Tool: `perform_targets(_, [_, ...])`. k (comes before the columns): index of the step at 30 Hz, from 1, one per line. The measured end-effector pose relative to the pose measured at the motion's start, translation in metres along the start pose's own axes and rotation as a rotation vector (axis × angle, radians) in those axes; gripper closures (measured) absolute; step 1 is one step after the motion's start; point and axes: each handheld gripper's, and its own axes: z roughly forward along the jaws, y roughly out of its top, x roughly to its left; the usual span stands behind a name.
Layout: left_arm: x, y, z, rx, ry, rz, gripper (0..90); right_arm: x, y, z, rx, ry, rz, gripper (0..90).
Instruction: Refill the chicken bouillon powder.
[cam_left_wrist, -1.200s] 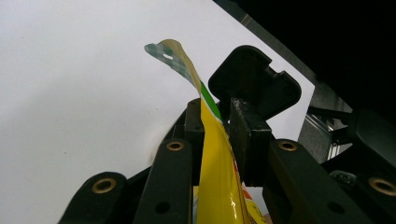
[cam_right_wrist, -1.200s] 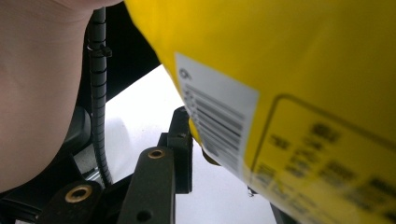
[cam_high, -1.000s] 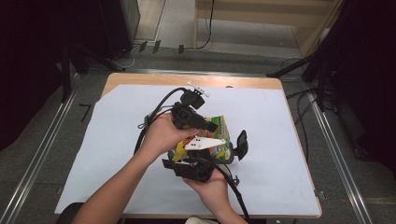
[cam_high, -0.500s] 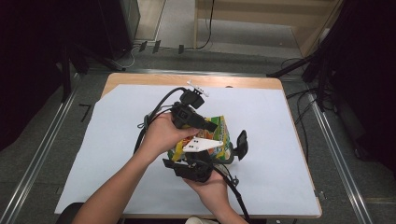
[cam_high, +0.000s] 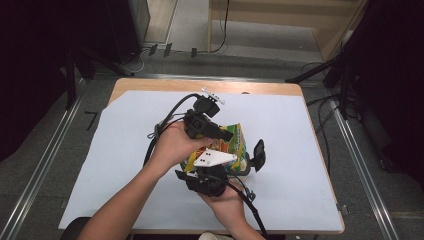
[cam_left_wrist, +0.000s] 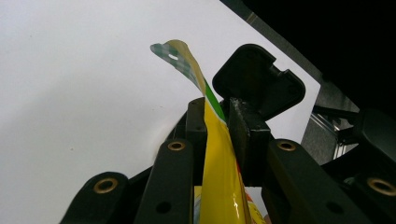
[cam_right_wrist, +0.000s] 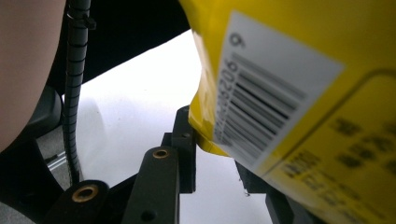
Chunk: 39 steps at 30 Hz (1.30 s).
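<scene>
1. Barely shifted since the earlier high-view frames: both hands and the yellow snack bag (cam_high: 231, 145) held at the same spot at the centre of the frame, the bag's top edge tipped only slightly.
2. Left gripper (cam_high: 216, 131) seen just above centre in the high view, gripped by the left hand (cam_high: 172, 145), cable looping off to the left.
3. In the left gripper view, jaws pressed together on a thin flap of the snack bag (cam_left_wrist: 215, 154) at centre, the flap's green-and-white tip curling up toward the upper left.
4. Right gripper (cam_high: 239, 162) lower centre in the high view, with its grey three-cornered plate on top, cradled by the right hand (cam_high: 225, 202) from below.
5. In the right gripper view, jaws closed on the lower edge of the bag (cam_right_wrist: 299, 93), whose barcode label fills the upper right; one jaw in plain sight at lower centre, the other partly hidden behind the bag.
6. Bag lifted off the white sheet (cam_high: 300, 130) covering the wooden table (cam_high: 260, 87), stretched between the two grippers.
</scene>
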Motion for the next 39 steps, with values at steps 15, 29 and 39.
perform_targets(15, [-0.007,-0.001,0.004,0.02,0.033,0.023,78.9,-0.002,-0.006,0.002,-0.027,0.022,0.053,74.0])
perform_targets(29, [-0.01,0.012,-0.002,0.054,0.061,0.017,79.0,-0.005,0.005,0.002,-0.064,0.08,0.101,72.5])
perform_targets(39, [-0.008,0.014,0.001,0.062,0.059,0.017,79.1,-0.007,0.006,0.002,-0.058,0.066,0.086,73.4])
